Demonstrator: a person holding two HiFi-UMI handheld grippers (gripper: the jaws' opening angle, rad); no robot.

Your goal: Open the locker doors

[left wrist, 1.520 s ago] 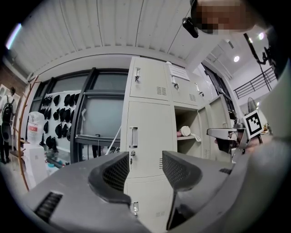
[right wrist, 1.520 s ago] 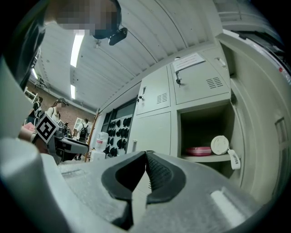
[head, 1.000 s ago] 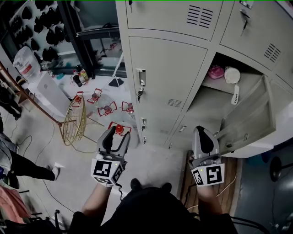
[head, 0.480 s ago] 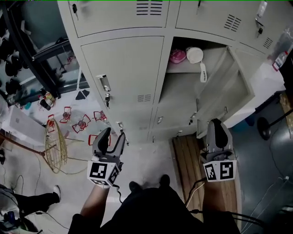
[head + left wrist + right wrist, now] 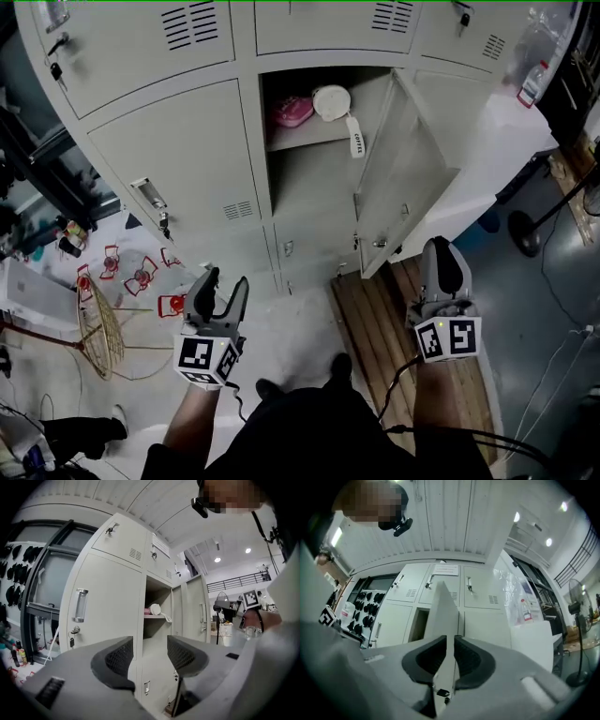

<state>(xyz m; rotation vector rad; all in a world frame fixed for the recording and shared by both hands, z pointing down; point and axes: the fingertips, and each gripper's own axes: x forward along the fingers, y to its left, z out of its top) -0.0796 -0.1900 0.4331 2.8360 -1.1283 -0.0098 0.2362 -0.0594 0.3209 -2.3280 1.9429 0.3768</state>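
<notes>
The grey lockers (image 5: 169, 150) fill the top of the head view. One middle compartment (image 5: 300, 159) stands open, its door (image 5: 398, 169) swung out to the right. A pink thing (image 5: 292, 111) and a white round thing (image 5: 330, 101) with a tag lie on its shelf. My left gripper (image 5: 217, 281) is open and empty, below the shut door with the handle (image 5: 150, 192). My right gripper (image 5: 442, 253) hangs near the open door's lower corner, apart from it. Its jaws have just been opening to a narrow gap (image 5: 450, 656); the door's edge (image 5: 443, 616) shows beyond it, untouched.
A wooden board (image 5: 375, 319) lies on the floor under my right gripper. Red stands (image 5: 141, 277) and a wire basket (image 5: 103, 328) sit on the floor at left. A white cabinet (image 5: 506, 141) with a bottle (image 5: 532, 82) stands right of the lockers.
The head view has swung, so the lockers slid leftward. My right gripper has come away from the open door's edge and its jaws have parted. The left gripper has stayed open.
</notes>
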